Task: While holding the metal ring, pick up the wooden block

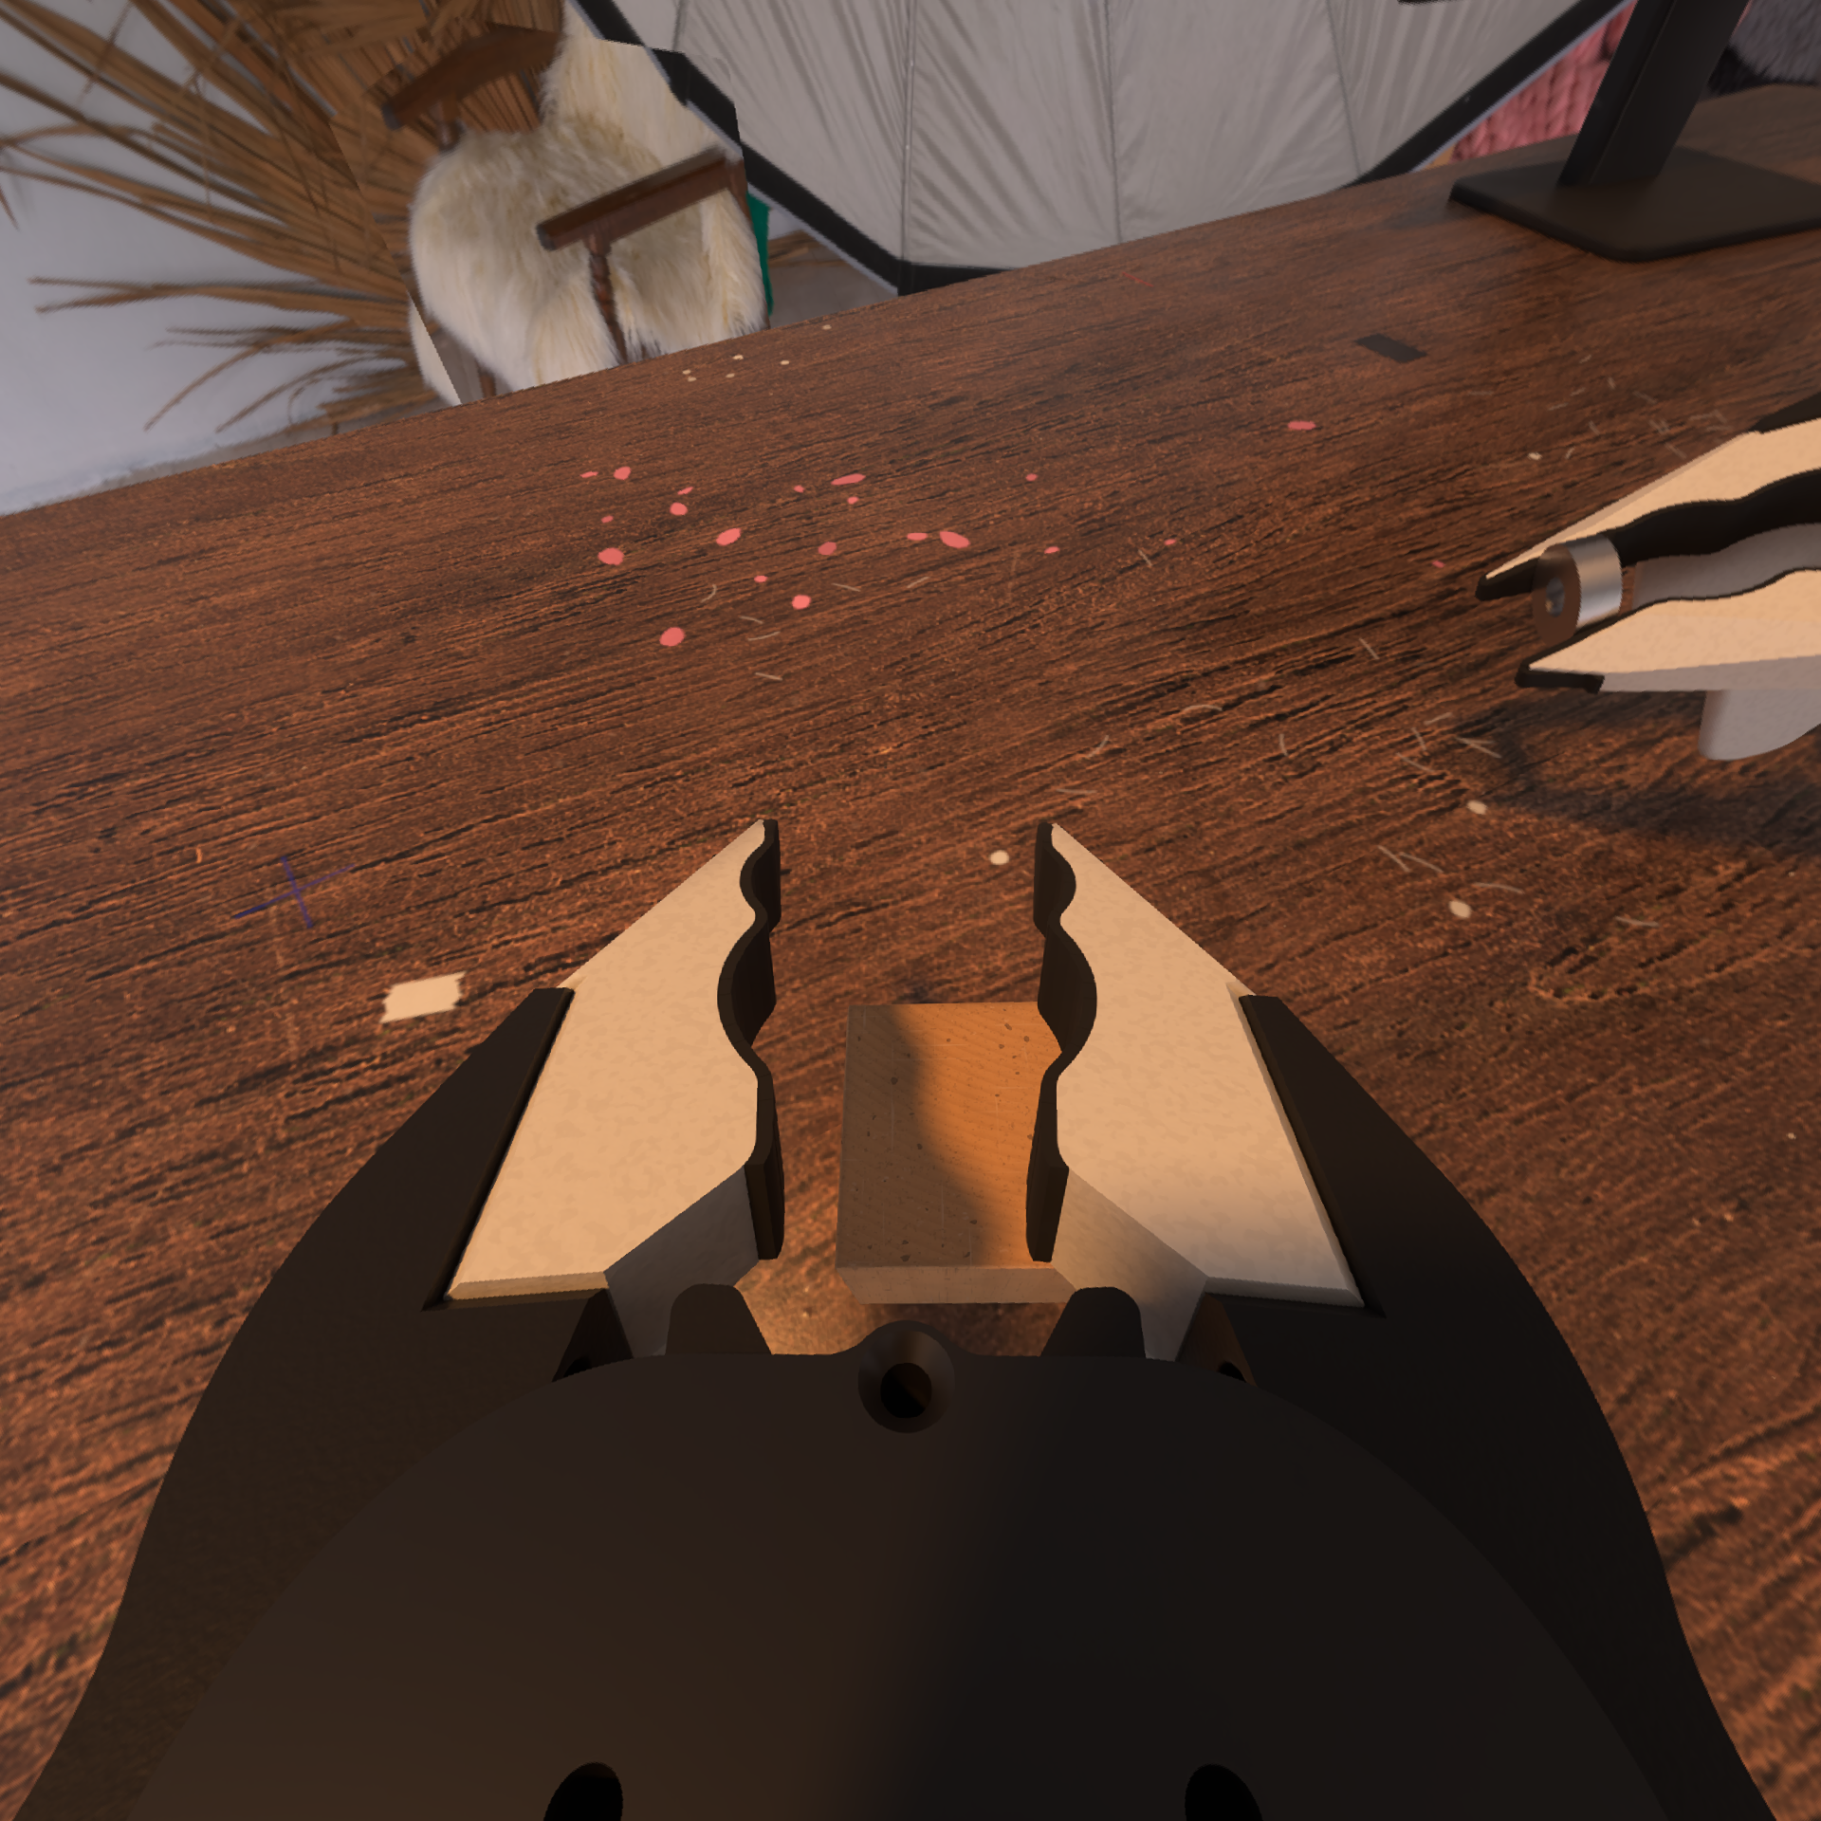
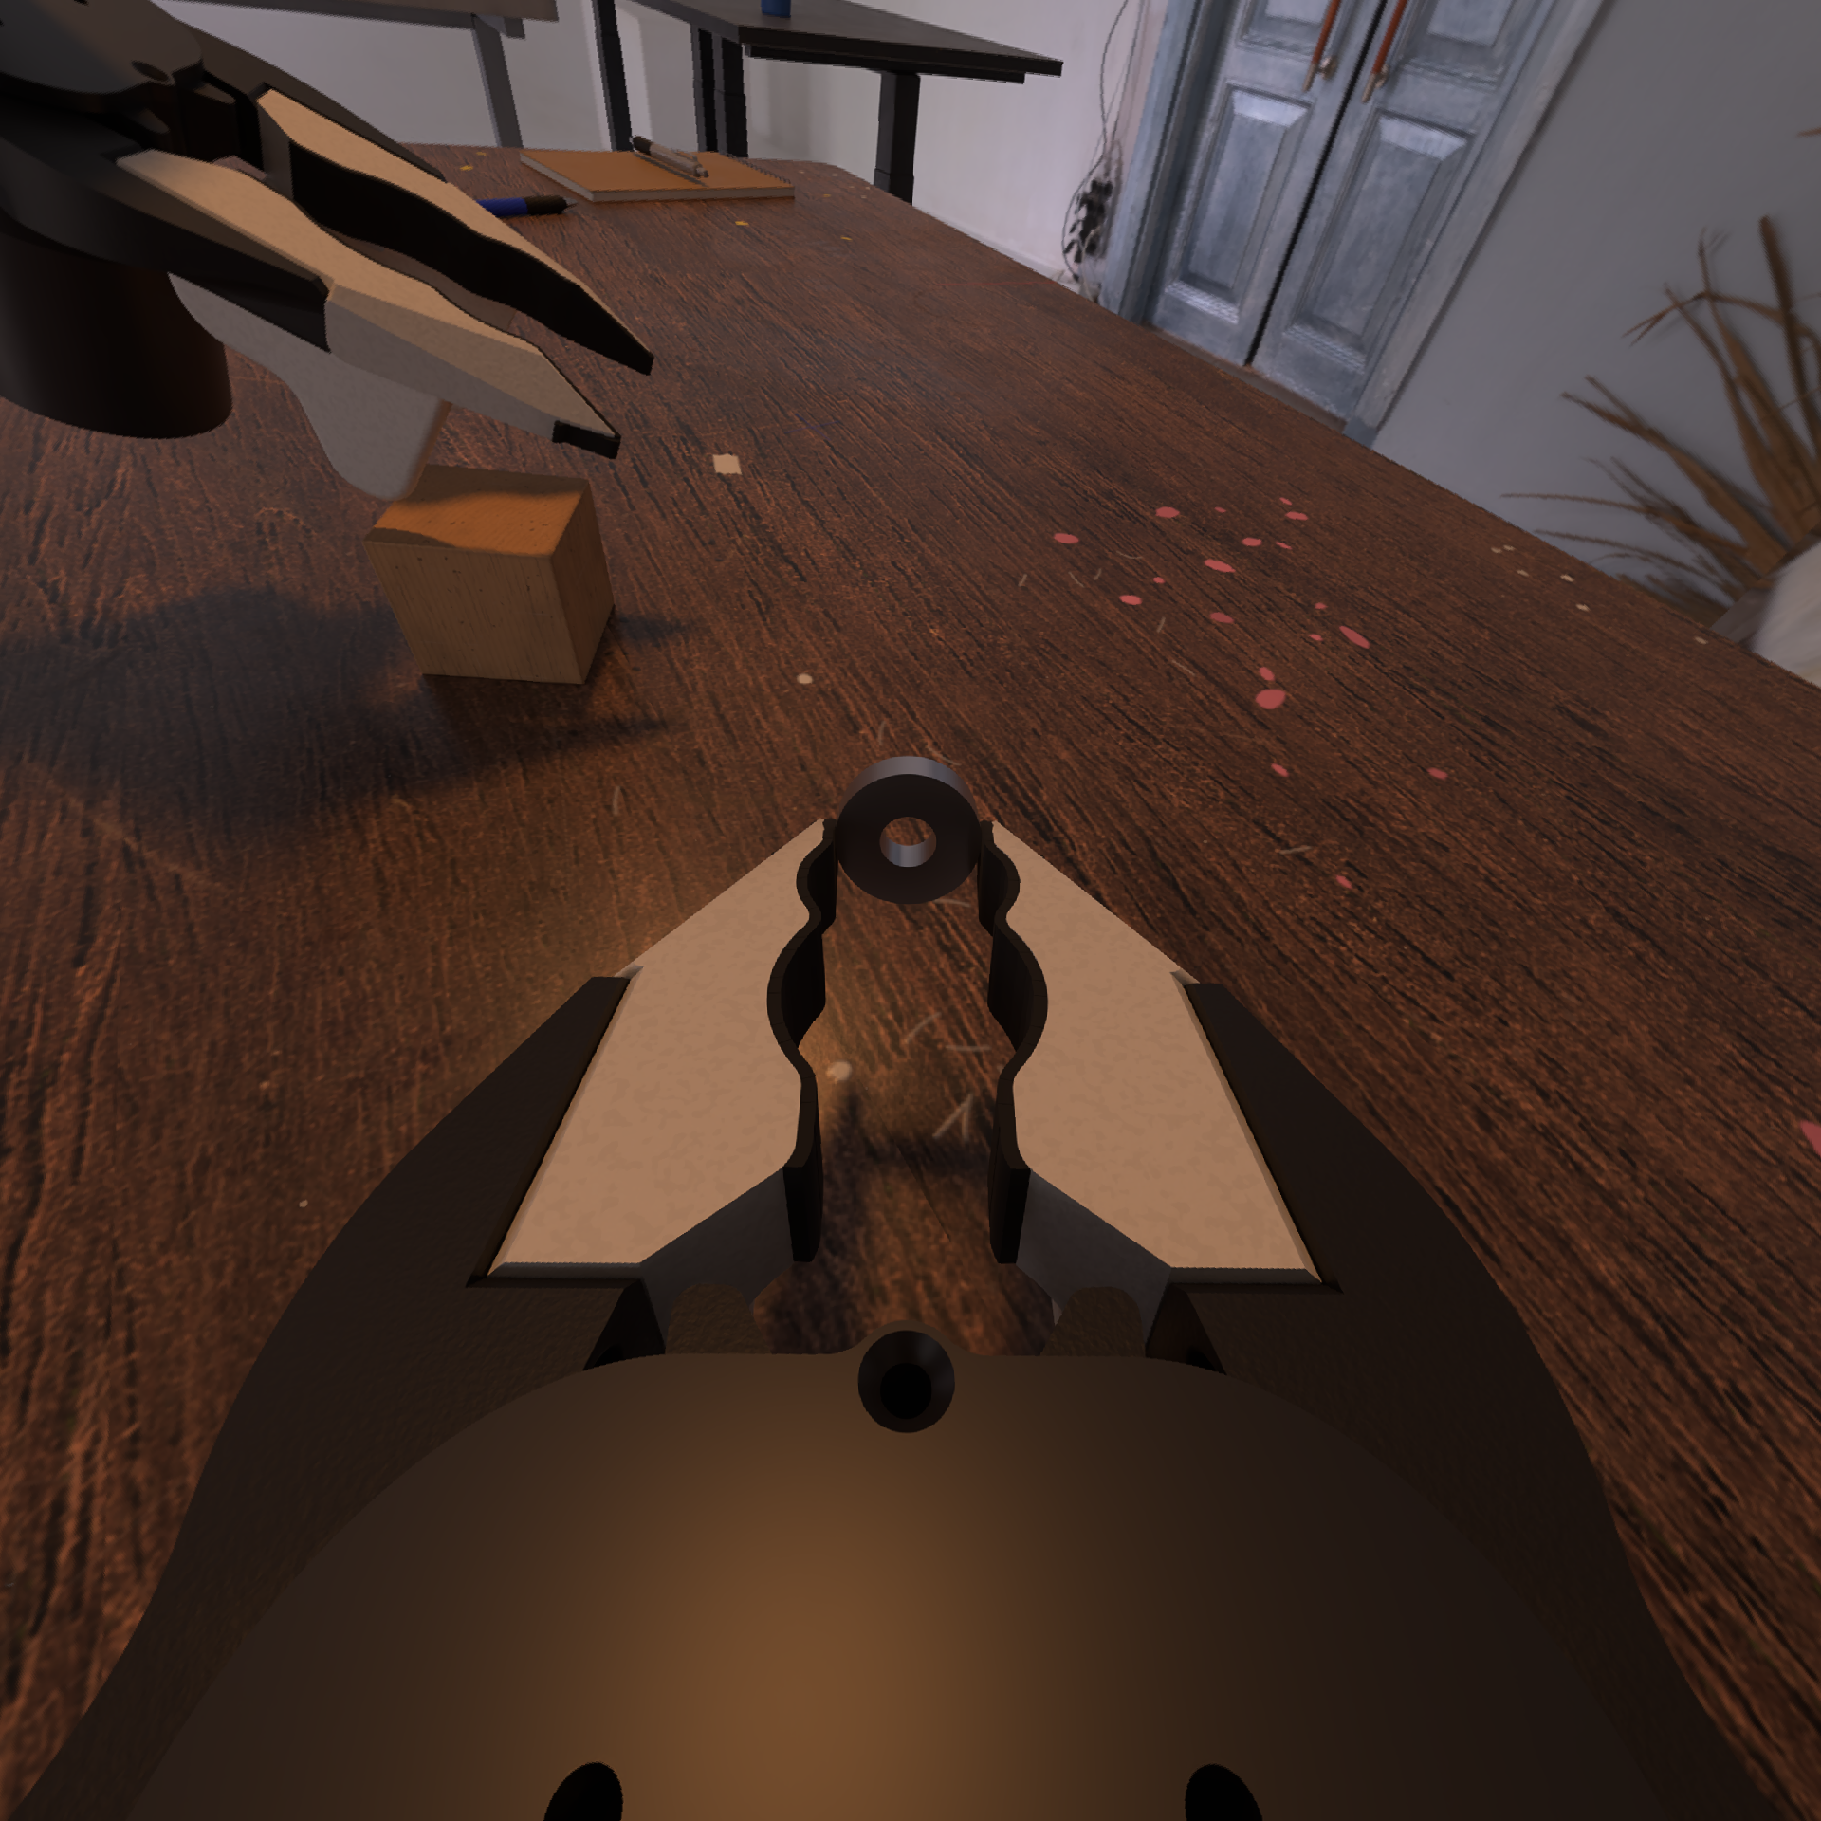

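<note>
The wooden block (image 1: 936, 1143) is a light tan cube resting on the dark wooden table (image 1: 493, 739). My left gripper (image 1: 907, 847) is open and hovers above the block, which shows between and below the fingers, partly under the right one. In the right wrist view the block (image 2: 493, 581) sits at the left with the left gripper (image 2: 611, 404) above it, not touching. My right gripper (image 2: 907, 838) is shut on the metal ring (image 2: 907, 843), held at its fingertips above the table. The ring also shows in the left wrist view (image 1: 1577, 591) at the far right.
A notebook with a pen (image 2: 655, 177) and a blue marker (image 2: 522, 205) lie at the table's far end. A black stand base (image 1: 1626, 197) stands at the back right. Pink paint spots (image 1: 759, 552) dot the table top. A fur-covered chair (image 1: 581, 227) stands beyond the table edge.
</note>
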{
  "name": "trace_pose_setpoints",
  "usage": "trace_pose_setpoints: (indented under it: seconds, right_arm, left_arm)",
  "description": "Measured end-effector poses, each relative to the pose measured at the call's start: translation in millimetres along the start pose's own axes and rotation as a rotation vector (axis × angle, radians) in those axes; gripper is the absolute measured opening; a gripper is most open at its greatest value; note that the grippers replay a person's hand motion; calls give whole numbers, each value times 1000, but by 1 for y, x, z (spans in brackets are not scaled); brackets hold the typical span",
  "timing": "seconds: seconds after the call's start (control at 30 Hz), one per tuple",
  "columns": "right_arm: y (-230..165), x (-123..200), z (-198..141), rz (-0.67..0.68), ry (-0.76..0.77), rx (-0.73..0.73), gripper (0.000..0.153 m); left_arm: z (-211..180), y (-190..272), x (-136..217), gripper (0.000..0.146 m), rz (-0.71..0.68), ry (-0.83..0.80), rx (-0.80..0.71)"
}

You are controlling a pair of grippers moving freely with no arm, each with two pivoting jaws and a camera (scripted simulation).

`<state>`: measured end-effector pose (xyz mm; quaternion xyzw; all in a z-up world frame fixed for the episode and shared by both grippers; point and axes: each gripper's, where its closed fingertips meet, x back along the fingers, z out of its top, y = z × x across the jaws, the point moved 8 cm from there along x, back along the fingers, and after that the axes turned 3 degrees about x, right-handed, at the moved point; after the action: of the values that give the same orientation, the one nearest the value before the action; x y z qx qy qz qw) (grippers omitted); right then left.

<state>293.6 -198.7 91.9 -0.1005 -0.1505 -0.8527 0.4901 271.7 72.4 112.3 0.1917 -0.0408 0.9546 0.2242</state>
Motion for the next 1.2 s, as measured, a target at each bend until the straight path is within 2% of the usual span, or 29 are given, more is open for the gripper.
trace_pose_setpoints:
  seconds: [0.23, 0.4, 0.5, 0.77, 0.87, 0.93, 0.97, 1.2]
  right_arm:
    - [-3, 0, 1, -10, -4, 32, 28]
    - [-2, 0, 3, -6, 4, 26, 28]
    - [-4, -1, 3, -2, -5, 38, 28]
    - [-3, 1, 3, -42, -10, 65, 28]
    - [-1, 1, 1, -43, -14, 45, 28]
    - [0, 1, 0, -46, -16, 40, 28]
    - [0, 1, 0, -47, -16, 40, 28]
    - [-2, 0, 0, -36, -23, 49, 28]
  left_arm:
    - [-1, -4, 5, 65, -7, -8, 66]
    - [-4, 4, 29, 69, 0, -4, 95]
    - [0, 10, 35, 80, -3, -70, 100]
    - [-21, 17, 25, 84, 81, -259, 16]
    - [-36, 14, 17, 82, 57, -360, 16]
    - [-43, 13, 12, 66, 35, -389, 1]
    - [-43, 12, 12, 64, 24, -385, -2]
    - [-39, 12, 18, 64, -27, -363, -12]
